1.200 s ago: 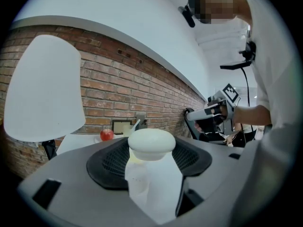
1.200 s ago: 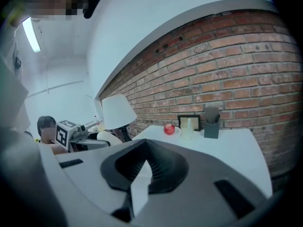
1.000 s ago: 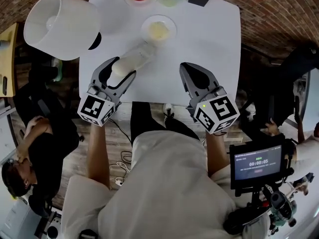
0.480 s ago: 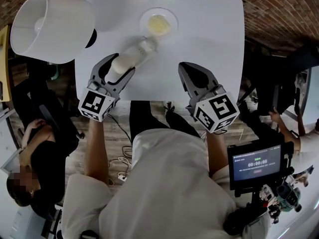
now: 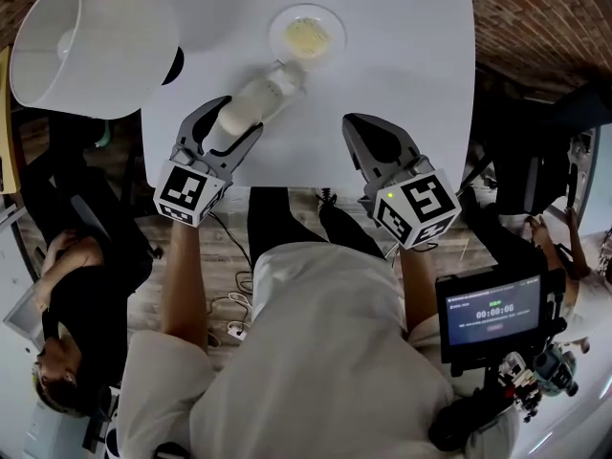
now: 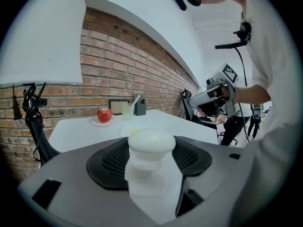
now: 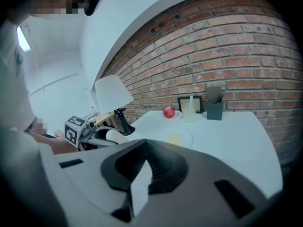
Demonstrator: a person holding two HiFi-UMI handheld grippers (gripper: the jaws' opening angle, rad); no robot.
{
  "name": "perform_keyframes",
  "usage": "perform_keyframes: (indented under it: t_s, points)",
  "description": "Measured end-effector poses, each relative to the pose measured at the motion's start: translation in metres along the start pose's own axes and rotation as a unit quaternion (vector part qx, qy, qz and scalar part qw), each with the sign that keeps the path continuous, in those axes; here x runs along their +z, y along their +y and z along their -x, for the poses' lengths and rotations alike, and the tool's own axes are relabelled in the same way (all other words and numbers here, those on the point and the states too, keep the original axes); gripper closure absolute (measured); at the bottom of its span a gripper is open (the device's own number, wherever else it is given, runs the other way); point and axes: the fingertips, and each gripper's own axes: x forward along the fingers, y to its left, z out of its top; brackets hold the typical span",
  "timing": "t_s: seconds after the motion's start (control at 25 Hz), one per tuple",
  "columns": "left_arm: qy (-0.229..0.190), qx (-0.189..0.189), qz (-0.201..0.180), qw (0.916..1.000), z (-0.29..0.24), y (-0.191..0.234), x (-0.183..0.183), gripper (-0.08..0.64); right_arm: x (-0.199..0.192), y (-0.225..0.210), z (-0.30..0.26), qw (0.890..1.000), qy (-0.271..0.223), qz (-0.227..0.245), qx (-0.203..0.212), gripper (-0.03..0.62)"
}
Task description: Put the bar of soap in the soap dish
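Note:
A white round soap dish [image 5: 307, 36] sits at the far middle of the white table [image 5: 421, 94], with a pale yellow bar of soap [image 5: 308, 37] lying in it. The right gripper view shows the same dish [image 7: 175, 138]. My left gripper [image 5: 229, 120] is shut on a white bottle [image 5: 260, 96], which points towards the dish and ends just short of it. In the left gripper view the bottle [image 6: 150, 148] fills the space between the jaws. My right gripper [image 5: 369, 137] hangs over the near table edge, shut on nothing, and its pads meet in its own view [image 7: 142, 148].
A lamp with a big white shade [image 5: 91, 46] stands at the table's left edge. Along the brick wall are a red apple [image 7: 168, 111] on a plate, a pale cup [image 7: 190, 113] and a dark holder [image 7: 214, 109]. A person [image 5: 67, 285] sits at the left.
The head view has shifted a little. Both grippers stay at about the same places over the table, the left still shut on the bottle.

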Motion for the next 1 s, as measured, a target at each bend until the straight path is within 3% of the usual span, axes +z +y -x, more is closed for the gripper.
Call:
perform_keyframes:
  t_s: [1.0]
  points:
    - [0.046,0.017,-0.027,0.9985,-0.015,0.011,-0.03,0.275,-0.017,0.002,-0.004,1.0,0.021,-0.003,0.001,0.589]
